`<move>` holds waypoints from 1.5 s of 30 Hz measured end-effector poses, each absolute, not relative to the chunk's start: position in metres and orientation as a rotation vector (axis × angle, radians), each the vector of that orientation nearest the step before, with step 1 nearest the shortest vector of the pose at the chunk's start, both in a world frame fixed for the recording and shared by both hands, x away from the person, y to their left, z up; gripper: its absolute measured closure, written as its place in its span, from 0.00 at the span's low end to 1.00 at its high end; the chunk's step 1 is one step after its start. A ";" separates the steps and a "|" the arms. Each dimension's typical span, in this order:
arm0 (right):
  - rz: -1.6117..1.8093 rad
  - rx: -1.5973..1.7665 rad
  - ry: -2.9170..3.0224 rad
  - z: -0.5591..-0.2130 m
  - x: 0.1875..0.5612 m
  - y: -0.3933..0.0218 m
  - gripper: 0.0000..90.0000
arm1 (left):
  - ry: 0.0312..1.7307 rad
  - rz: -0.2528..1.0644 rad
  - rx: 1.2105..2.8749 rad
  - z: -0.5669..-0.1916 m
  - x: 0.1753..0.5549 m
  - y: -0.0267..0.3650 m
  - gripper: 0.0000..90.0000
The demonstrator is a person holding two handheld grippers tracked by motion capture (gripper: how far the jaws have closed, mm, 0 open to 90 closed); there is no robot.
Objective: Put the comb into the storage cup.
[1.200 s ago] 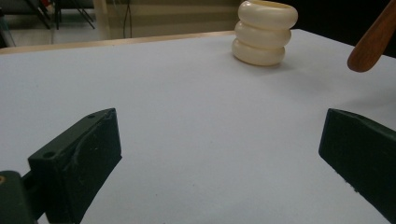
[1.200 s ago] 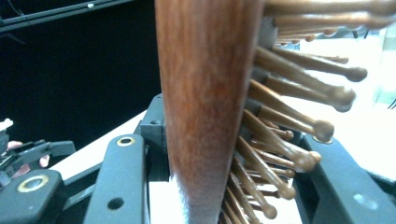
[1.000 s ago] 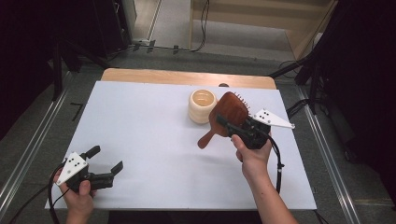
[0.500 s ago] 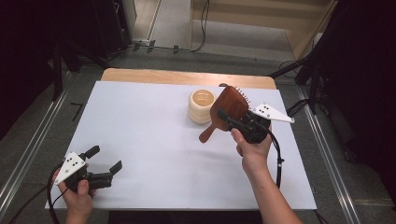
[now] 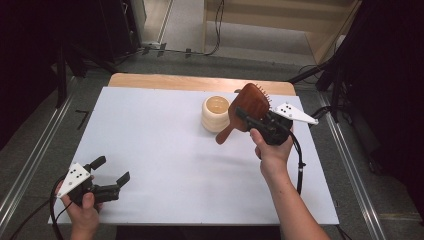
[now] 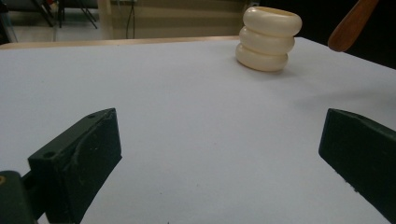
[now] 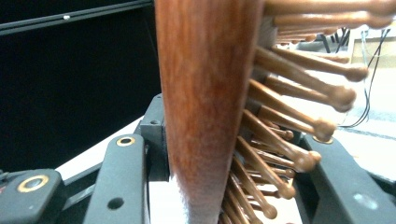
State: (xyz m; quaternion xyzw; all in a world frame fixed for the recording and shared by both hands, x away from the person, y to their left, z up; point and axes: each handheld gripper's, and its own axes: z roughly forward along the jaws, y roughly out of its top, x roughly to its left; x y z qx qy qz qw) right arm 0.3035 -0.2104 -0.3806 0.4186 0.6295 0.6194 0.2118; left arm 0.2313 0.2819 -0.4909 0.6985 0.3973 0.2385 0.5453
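My right gripper (image 5: 248,117) is shut on the head of a brown wooden hairbrush (image 5: 250,100) and holds it in the air. The handle slants down to the left, ending just right of a cream ribbed cup (image 5: 216,114). In the right gripper view the brush's back (image 7: 205,93) stands on edge between the jaws of that gripper (image 7: 229,163), bristles pointing right. My left gripper (image 5: 112,169) rests low at the table's front left, open with nothing in it. In the left gripper view its jaws (image 6: 219,140) frame bare table, with the cup (image 6: 267,39) and the brush handle's tip (image 6: 350,25) beyond.
A white sheet (image 5: 165,150) covers the table, with a wooden strip (image 5: 200,82) along its far edge. Cables trail from both grippers. Dark floor and metal rails surround the table.
My right gripper has carried the brush slightly up and to the right. The left hand has stayed put.
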 end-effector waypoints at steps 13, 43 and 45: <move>1.730 1.160 1.714 -0.371 0.318 -0.215 0.58 | 0.938 0.559 1.651 -0.491 0.231 0.282 0.00; 1.740 1.176 1.662 -0.355 0.349 -0.216 0.58 | 0.927 0.561 1.648 -0.491 0.231 0.283 0.00; 1.744 1.180 1.655 -0.354 0.351 -0.216 0.58 | 0.929 0.561 1.648 -0.491 0.231 0.283 0.00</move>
